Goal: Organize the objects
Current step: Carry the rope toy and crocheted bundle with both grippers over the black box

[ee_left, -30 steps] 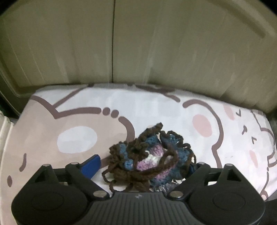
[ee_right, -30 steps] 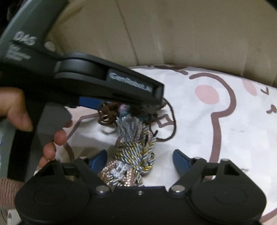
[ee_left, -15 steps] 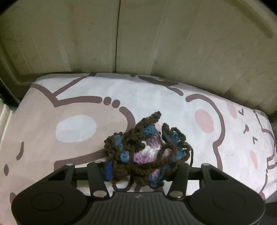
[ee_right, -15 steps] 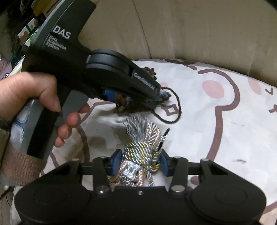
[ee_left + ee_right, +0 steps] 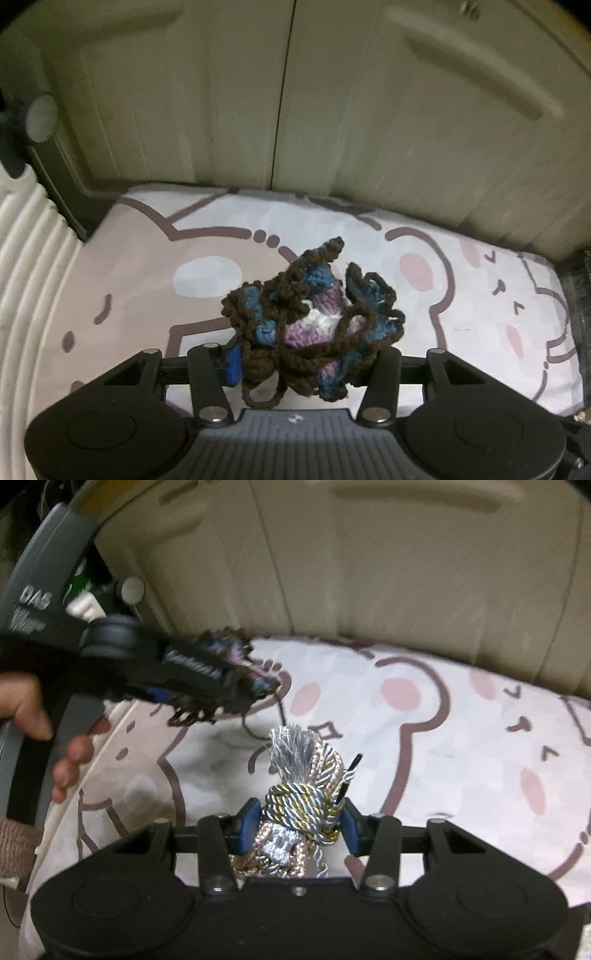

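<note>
The crocheted yarn piece (image 5: 314, 325) is clenched in the left tongs (image 5: 306, 360), the knotted tassel cord (image 5: 303, 805) in the right tongs (image 5: 299, 827), both above the bear-print cloth (image 5: 461, 760). Trailing loops could be snagged, and either bundle pulled loose.

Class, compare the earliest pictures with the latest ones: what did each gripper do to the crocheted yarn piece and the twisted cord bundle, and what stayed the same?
The left gripper closed on the crocheted yarn piece and lifted it. The right gripper closed on the twisted cord bundle and raised it too. The bear-print sheet and the beige panelled wall behind stayed as they were.
</note>
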The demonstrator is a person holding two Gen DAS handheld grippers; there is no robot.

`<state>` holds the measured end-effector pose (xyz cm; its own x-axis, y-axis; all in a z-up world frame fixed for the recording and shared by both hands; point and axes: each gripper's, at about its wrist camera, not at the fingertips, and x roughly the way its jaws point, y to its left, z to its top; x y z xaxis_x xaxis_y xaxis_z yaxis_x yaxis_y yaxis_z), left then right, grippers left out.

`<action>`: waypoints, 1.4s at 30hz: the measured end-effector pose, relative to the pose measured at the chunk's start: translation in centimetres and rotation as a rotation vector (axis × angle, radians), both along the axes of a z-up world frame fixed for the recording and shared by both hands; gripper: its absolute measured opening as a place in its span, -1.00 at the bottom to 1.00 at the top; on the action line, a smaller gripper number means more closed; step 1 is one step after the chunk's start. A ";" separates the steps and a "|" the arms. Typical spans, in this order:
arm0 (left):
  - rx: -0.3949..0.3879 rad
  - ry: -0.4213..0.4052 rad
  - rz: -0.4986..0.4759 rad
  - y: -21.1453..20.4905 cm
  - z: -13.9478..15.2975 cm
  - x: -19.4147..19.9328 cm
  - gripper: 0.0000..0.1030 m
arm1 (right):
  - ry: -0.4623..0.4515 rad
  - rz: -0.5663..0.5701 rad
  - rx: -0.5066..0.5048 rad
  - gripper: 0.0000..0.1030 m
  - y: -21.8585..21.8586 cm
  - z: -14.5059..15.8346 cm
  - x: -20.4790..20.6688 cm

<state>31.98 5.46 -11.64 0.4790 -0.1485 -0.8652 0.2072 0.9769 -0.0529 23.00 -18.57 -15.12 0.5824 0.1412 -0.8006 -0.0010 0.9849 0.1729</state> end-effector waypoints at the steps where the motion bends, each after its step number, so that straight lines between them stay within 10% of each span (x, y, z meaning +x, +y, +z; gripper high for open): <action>1: 0.001 -0.009 -0.002 0.0 0.5 -0.4 -0.02 | -0.009 -0.003 -0.006 -0.09 -0.1 0.5 -0.3; 22: 0.083 -0.200 -0.077 -1.2 9.0 -11.9 -0.02 | -0.144 -0.068 -0.107 -0.09 -1.7 8.9 -8.0; 42: 0.073 -0.263 -0.049 -2.4 10.1 -19.5 -0.01 | -0.186 -0.171 -0.202 -0.08 -4.1 12.0 -14.1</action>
